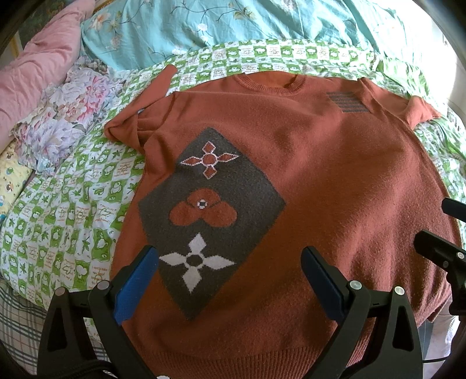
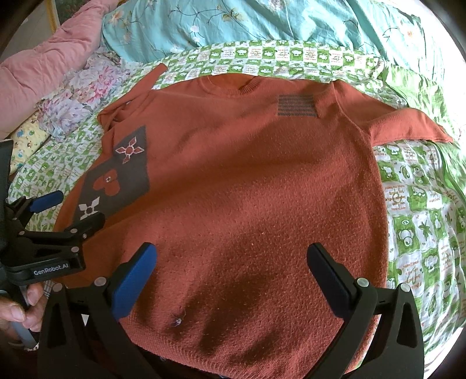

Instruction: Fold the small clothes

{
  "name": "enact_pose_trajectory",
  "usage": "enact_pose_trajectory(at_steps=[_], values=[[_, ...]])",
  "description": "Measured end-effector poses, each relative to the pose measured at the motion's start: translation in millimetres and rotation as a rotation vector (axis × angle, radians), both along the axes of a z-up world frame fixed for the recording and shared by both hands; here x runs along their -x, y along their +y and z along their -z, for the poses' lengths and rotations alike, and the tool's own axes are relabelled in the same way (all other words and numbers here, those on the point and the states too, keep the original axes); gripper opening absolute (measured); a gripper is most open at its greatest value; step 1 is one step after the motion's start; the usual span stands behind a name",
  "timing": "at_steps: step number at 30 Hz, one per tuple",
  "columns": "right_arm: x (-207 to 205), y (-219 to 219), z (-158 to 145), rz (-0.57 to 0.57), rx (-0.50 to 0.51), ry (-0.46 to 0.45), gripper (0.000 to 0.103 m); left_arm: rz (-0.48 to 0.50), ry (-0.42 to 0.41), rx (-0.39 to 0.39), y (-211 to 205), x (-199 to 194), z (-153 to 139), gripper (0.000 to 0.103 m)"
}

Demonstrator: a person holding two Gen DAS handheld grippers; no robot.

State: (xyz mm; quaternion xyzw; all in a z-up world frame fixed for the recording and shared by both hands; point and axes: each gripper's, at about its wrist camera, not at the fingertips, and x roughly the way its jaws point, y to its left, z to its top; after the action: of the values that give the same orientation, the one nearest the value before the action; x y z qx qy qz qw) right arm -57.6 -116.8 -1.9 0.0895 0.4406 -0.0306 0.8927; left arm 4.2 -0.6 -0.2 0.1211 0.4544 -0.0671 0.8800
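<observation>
A rust-orange knit sweater (image 1: 335,180) lies flat, front up, on a green-and-white checked bed cover (image 1: 64,210). It has a grey diamond panel with flower motifs (image 1: 209,210) and a grey striped patch (image 1: 346,102) near the collar. My left gripper (image 1: 230,262) is open and empty, hovering over the lower hem by the grey panel. My right gripper (image 2: 233,259) is open and empty over the sweater's lower middle (image 2: 247,189). The left gripper also shows at the left edge of the right wrist view (image 2: 70,207). Both short sleeves lie spread out.
A turquoise floral quilt (image 1: 233,23) lies bunched behind the sweater. A pink quilt (image 1: 38,64) and a floral pillow (image 1: 72,105) lie at the left. The checked cover (image 2: 422,218) extends to the right of the sweater. A hand (image 2: 17,309) holds the left gripper's handle.
</observation>
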Motion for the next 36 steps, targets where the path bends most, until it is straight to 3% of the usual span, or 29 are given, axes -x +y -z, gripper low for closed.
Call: enact_pose_trajectory(at_steps=[15,20,36], values=[[-3.7,-10.2,-2.0,0.01,-0.051,-0.01,0.103,0.0,0.006,0.034,4.5,-1.6,1.0,0.099],[-3.2,-13.7,-3.2,0.02,-0.066,-0.017,0.103,0.001,0.0,-0.007,4.2,-4.0,1.3,0.099],[-6.1,-36.5,0.8,0.051,-0.141,-0.017,0.103,0.003,0.018,0.017,5.4,-18.2,3.4,0.099]])
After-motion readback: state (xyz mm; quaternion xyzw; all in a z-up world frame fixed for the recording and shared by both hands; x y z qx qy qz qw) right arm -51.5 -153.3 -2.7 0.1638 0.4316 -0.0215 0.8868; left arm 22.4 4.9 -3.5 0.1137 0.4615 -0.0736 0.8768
